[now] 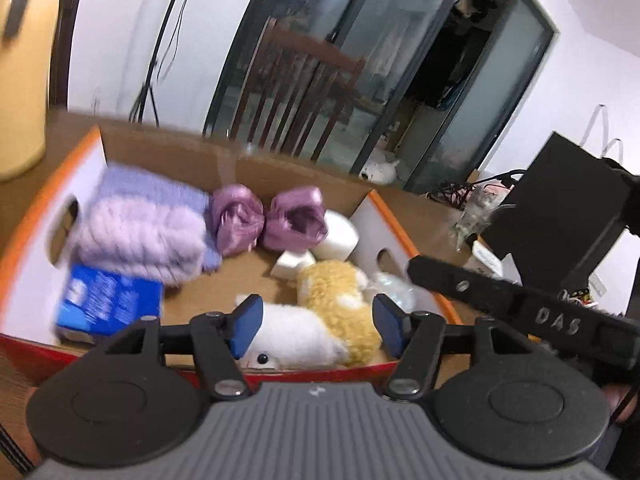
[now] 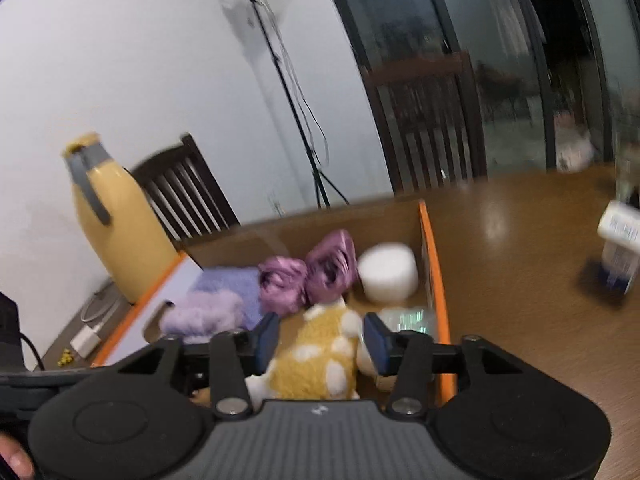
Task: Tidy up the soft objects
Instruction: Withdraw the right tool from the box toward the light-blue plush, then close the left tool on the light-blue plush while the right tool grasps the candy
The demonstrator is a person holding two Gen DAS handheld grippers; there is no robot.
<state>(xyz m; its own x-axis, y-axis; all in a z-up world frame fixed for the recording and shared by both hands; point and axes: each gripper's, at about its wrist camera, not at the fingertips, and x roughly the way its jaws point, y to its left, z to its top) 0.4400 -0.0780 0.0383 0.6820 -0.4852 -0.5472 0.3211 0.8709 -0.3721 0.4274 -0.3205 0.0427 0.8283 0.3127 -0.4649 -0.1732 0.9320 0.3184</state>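
Your left gripper (image 1: 316, 326) hangs released over the near edge of the open cardboard box with orange-trimmed flaps (image 1: 208, 164), its blue pads apart with nothing pressed between them; your right gripper (image 2: 320, 342) is likewise released, pads either side of the yellow plush toy with white spots (image 2: 316, 360) without squeezing it. Only your left view shows the blue printed packet (image 1: 110, 304) in the box's near left corner, the white plush toy with a black bead eye (image 1: 288, 338) beside the yellow one, and the right gripper's black body crossing in at the right. Only your right view shows the tall yellow jug with a grey handle (image 2: 116, 224) whole, plus a blurred white carton (image 2: 620, 240) on the brown wooden table (image 2: 520, 260). The white plush is partly hidden behind your left pad. The yellow plush lies in the box's near right part, its long axis running from the near edge toward the two shiny purple fabric bundles (image 1: 266, 220) at the back, beside the folded lilac knit (image 1: 148, 224) and white foam cylinder (image 2: 388, 272).
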